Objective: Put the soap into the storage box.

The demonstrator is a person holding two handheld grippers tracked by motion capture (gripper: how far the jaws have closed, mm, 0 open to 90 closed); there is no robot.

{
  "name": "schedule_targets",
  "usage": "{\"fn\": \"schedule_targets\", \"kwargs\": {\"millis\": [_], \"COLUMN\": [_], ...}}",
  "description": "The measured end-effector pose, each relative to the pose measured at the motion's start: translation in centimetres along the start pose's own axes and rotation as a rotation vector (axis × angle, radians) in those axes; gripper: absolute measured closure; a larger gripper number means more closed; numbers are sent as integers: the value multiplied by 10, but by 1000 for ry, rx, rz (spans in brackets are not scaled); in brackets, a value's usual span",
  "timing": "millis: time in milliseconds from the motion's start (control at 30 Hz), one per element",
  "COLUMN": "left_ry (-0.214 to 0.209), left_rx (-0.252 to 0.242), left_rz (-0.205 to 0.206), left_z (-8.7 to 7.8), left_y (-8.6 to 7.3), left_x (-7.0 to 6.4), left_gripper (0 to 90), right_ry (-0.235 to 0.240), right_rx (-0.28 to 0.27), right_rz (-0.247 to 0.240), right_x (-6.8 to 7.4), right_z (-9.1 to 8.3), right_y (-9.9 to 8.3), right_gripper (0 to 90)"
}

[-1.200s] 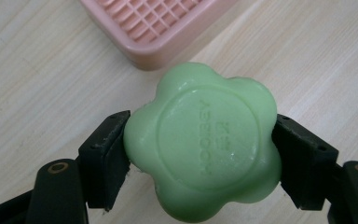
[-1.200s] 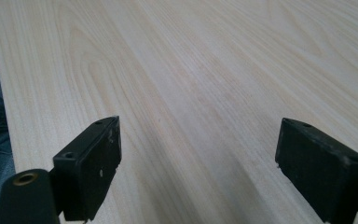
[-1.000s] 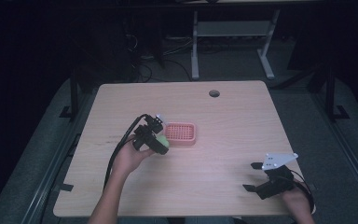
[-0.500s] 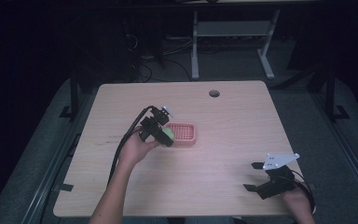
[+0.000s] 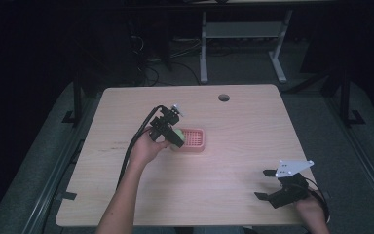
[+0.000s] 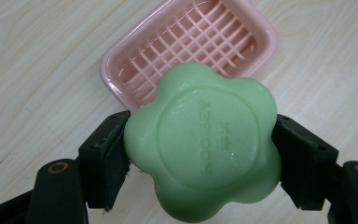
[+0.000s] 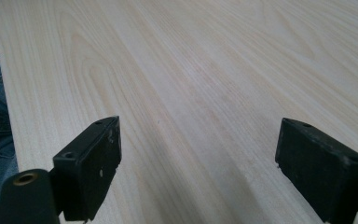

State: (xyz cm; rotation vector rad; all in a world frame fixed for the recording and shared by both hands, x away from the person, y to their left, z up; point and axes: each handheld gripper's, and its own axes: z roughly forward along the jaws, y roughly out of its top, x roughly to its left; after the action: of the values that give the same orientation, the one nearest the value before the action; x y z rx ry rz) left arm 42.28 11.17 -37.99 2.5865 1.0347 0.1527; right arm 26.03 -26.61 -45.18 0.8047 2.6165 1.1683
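A green flower-shaped soap (image 6: 204, 144) sits between the jaws of my left gripper (image 6: 200, 154), which is shut on it. It hangs just above the near left edge of a pink ribbed soap dish (image 6: 200, 42) on the wooden table. In the high view the left gripper (image 5: 168, 127) holds the soap (image 5: 178, 136) at the left end of the soap dish (image 5: 194, 139). My right gripper (image 5: 272, 187) rests near the table's front right corner, its jaws wide apart. In the right gripper view that gripper (image 7: 198, 163) is open over bare wood.
A round cable hole (image 5: 223, 97) lies at the back of the wooden table (image 5: 233, 146). The left gripper's black cable (image 5: 129, 151) trails along the forearm. Desk legs and cables stand on the dark floor behind the table.
My left gripper has carried the soap forward and to the right, from beside the dish's left end to over its near left edge. The right gripper has not moved.
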Motion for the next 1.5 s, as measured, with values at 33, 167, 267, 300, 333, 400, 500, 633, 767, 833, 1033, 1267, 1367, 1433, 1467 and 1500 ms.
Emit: {"fn": "schedule_targets", "kwargs": {"millis": [33, 167, 267, 300, 333, 400, 500, 633, 767, 833, 1033, 1267, 1367, 1433, 1467, 1500], "left_ry": [0, 1, 7, 8, 8, -6, -7, -11, -22, -25, -30, -32, -28, -29, -31, -33], "left_rx": [5, 4, 9, 10, 12, 4, 2, 10, 19, 26, 18, 32, 35, 34, 31, 32], "left_rz": [-3, -8, -6, -9, -7, -14, -21, -22, -23, -17, -30, -45, -48, -53, -55, -56], "left_z": [3, 6, 8, 9, 10, 11, 13, 16, 20, 21, 26, 33, 37, 38, 39, 40], "left_y": [2, 5, 8, 9, 10, 12, 17, 22, 29, 30, 37, 42, 46, 46, 47, 47], "left_x": [1, 3, 4, 4, 4, 5, 5, 5, 5, 5, 6, 8, 7, 7, 7, 7], "left_gripper": [267, 267, 267, 267, 267, 267, 267, 267, 267, 267, 267, 266, 267, 267, 267, 266], "right_ry": [0, 0, 0, 1, 3, 4, 4, 3, 7, 5, 6, 3, 3, 3, 3, 3], "right_rx": [0, -1, -3, -3, -5, -5, -4, -4, -5, -7, -5, -7, -5, -6, -6, -7], "right_rz": [1, -1, 1, 1, 1, 2, -1, -4, 10, 8, 6, 7, 7, 7, 7, 7], "right_x": [0, 0, 0, 0, 0, 1, 1, 1, 1, 1, 1, 1, 1, 1, 1, 1], "right_z": [0, 0, 0, 0, 0, 0, 0, 0, -1, -1, -1, -1, -1, -1, -1, -1], "right_y": [0, 0, 0, 0, 0, 0, 1, 1, 1, 1, 1, 1, 1, 1, 1, 1], "right_gripper": [138, 138, 137, 138, 137, 137, 138, 138, 138, 137, 138, 138, 138, 138, 138, 138]}}
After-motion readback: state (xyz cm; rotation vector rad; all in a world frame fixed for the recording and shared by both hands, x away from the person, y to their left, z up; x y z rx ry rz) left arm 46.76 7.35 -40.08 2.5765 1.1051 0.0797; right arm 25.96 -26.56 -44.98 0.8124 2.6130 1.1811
